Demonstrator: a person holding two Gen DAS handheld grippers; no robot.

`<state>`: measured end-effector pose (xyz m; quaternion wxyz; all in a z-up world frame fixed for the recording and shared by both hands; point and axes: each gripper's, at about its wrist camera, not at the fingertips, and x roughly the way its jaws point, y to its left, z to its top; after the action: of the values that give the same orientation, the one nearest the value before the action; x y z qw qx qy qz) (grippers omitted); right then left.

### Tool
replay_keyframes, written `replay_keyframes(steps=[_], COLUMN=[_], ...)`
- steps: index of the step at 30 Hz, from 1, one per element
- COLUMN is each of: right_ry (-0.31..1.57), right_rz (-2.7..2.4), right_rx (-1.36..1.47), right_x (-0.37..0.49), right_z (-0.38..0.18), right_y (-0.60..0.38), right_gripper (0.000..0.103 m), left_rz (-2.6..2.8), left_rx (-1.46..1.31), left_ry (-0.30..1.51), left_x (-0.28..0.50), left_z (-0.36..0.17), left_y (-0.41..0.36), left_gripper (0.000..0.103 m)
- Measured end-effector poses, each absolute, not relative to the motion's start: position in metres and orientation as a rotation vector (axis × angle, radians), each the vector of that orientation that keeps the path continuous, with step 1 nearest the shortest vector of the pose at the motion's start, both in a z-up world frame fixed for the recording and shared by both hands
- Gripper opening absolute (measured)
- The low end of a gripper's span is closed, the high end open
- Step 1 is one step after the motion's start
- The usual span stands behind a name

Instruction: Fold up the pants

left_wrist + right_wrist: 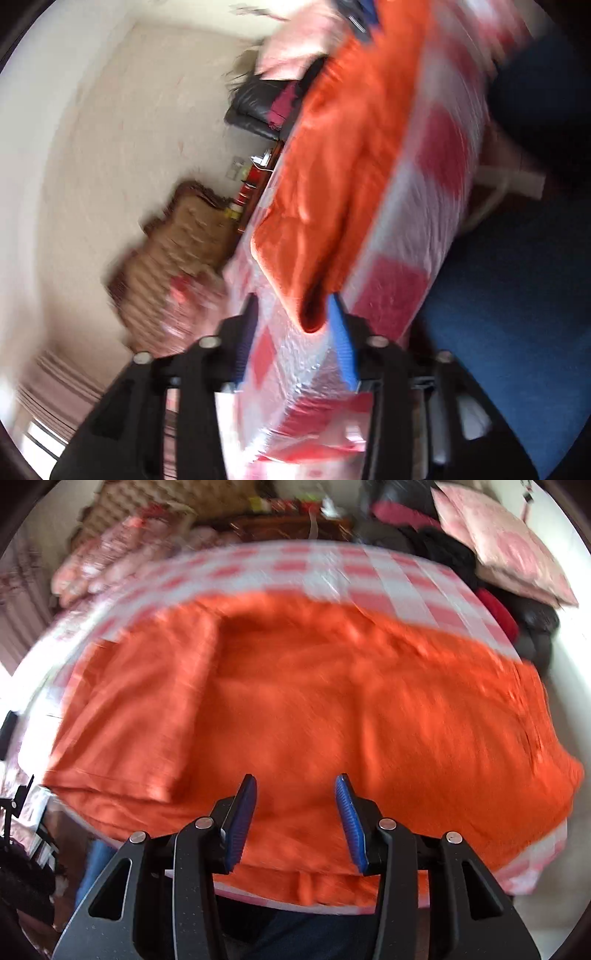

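The orange pants [314, 709] lie spread across a table with a red-and-white checked cloth [332, 568]; their left part is folded over into a flat panel [140, 716]. My right gripper [295, 797] is open and empty, hovering over the pants' near edge. In the tilted, blurred left wrist view the pants [351, 147] run along the table, with a dark opening at their near end [312, 314]. My left gripper [293, 325] is open, its blue fingers [341, 343] on either side of the table edge right next to that end, holding nothing.
The checked cloth [436, 184] hangs over the table edge. Pink cushions [502, 542], dark clothing [450, 550] and a brown patterned seat [177, 251] stand behind the table. A person's blue trousers [517, 314] are close to the near edge.
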<state>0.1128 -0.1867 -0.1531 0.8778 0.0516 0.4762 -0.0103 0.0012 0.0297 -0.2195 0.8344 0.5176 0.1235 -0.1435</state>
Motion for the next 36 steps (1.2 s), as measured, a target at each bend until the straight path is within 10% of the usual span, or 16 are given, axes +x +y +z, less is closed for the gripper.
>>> replay_keyframes(steps=[8, 15, 19, 23, 36], right_ry=[0.913, 0.991, 0.988, 0.904, 0.988], right_rz=[0.12, 0.108, 0.119, 0.13, -0.379], right_rx=[0.005, -0.017, -0.006, 0.074, 0.262], right_x=[0.13, 0.123, 0.122, 0.114, 0.117], right_z=[-0.145, -0.179, -0.18, -0.153, -0.182], right_y=[-0.115, -0.106, -0.109, -0.137, -0.41], right_gripper=[0.043, 0.043, 0.044, 0.044, 0.046], left_rz=[-0.452, -0.421, -0.321, -0.322, -0.28], left_rx=[0.063, 0.087, 0.042, 0.032, 0.193], left_ry=[0.656, 0.939, 0.881, 0.767, 0.877], left_x=[0.165, 0.284, 0.293, 0.254, 0.18], left_z=[-0.111, -0.173, -0.155, -0.136, -0.182], left_y=[0.066, 0.04, 0.05, 0.046, -0.012], left_gripper=[0.029, 0.005, 0.006, 0.043, 0.04])
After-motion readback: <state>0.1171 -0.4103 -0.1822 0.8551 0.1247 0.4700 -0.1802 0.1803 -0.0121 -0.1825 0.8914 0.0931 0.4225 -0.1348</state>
